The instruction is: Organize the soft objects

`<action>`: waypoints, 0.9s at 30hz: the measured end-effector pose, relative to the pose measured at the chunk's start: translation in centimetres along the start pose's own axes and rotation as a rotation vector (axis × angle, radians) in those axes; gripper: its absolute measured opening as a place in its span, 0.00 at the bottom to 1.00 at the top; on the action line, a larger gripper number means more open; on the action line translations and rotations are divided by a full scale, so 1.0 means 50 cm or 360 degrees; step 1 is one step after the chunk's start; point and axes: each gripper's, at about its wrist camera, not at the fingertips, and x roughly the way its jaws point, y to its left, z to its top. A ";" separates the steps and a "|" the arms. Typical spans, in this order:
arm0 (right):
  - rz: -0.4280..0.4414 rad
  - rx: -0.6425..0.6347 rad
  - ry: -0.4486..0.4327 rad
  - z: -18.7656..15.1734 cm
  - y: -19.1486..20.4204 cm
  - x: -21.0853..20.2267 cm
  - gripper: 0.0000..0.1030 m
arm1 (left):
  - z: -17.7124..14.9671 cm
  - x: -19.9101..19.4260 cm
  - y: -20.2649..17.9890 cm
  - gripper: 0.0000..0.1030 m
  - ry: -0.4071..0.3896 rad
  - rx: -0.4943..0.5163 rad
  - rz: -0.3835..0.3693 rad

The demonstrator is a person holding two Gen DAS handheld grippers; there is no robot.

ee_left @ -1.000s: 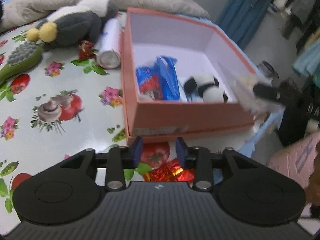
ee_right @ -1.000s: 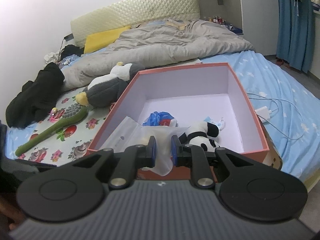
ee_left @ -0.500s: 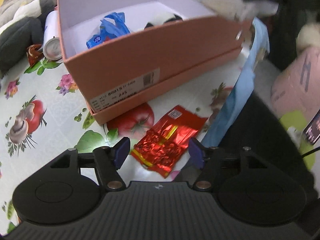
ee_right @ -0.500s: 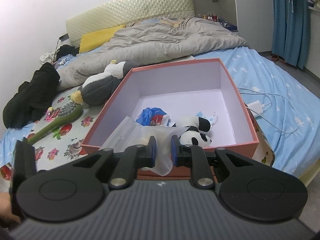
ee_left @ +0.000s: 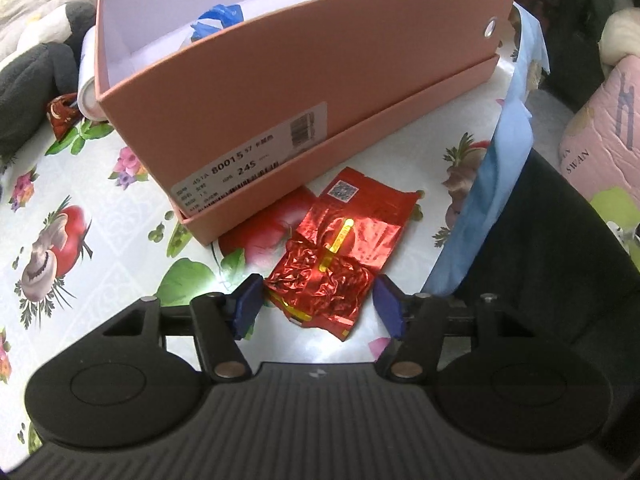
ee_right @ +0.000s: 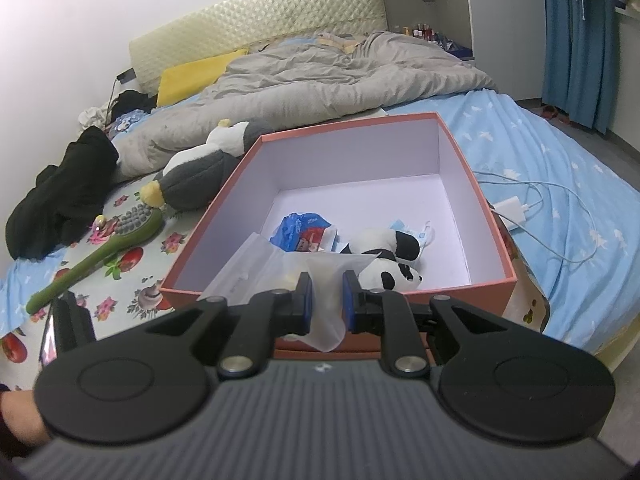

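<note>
Left gripper (ee_left: 318, 300) released, straddling red foil packet (ee_left: 340, 256); long axis runs forward-right. Right gripper (ee_right: 324, 294) grasping clear plastic bag (ee_right: 280, 268).

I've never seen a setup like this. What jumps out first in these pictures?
The big salmon-pink box on the flowered cloth, with a small panda plush lying inside. A shiny red foil packet lies just in front of it, between the open left gripper's fingers. The right gripper pinches a clear plastic bag at the box's rim.
</note>
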 end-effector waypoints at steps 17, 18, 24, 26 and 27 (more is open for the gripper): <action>0.0008 -0.0007 -0.0027 0.003 0.002 -0.003 0.19 | -0.007 -0.099 0.007 0.61 -0.0180 -0.0344 0.0034; 0.0010 -0.0008 -0.0029 0.005 0.004 -0.004 0.19 | -0.009 -0.110 0.011 0.61 -0.0195 -0.0381 0.0034; 0.0016 -0.0019 -0.0049 0.014 0.012 -0.010 0.19 | -0.011 -0.186 0.019 0.61 -0.0297 -0.0590 0.0083; 0.0021 -0.0021 -0.0057 0.018 0.015 -0.012 0.19 | -0.009 -0.217 0.020 0.61 -0.0341 -0.0622 0.0100; 0.0023 -0.0021 -0.0059 0.021 0.015 -0.012 0.19 | -0.007 -0.231 0.021 0.61 -0.0362 -0.0635 0.0111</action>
